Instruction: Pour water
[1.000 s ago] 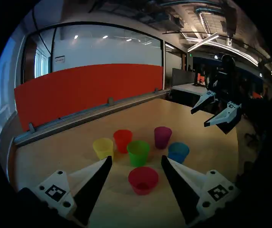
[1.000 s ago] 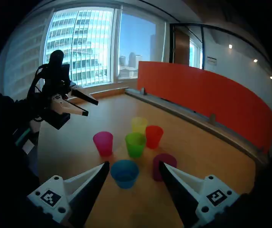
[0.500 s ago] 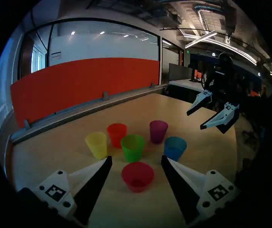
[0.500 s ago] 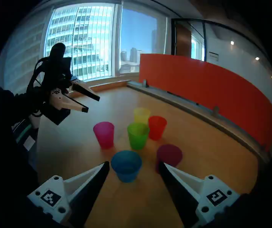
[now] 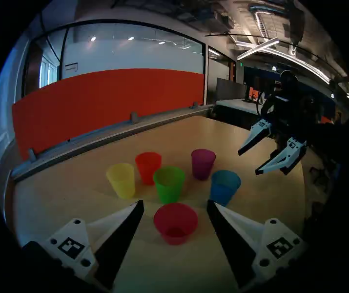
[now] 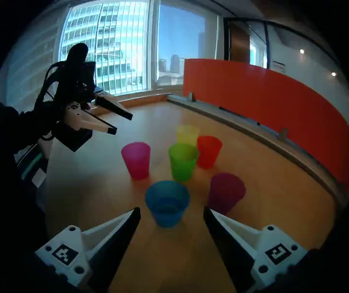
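Six cups stand upright in a close cluster at lower centre on a wooden table [image 5: 76, 195]: one yellow cup [image 5: 121, 179], one red cup [image 5: 148, 167], one green cup [image 5: 169, 183], one purple cup [image 5: 203, 163], one blue cup [image 5: 224, 186] and one pink cup [image 5: 175, 223]. The left gripper [image 5: 174, 204] gapes wide and empty with the pink cup just ahead of its tips, while the right gripper [image 5: 249, 162], held above the table at right of frame, is also spread wide and holds nothing; in the right gripper view the blue cup is nearest. An orange panel [image 5: 106, 105] runs along the table's far edge, tall windows [image 6: 106, 49] stand upper left in the right gripper view, and strip lights [image 5: 267, 49] cross the ceiling.
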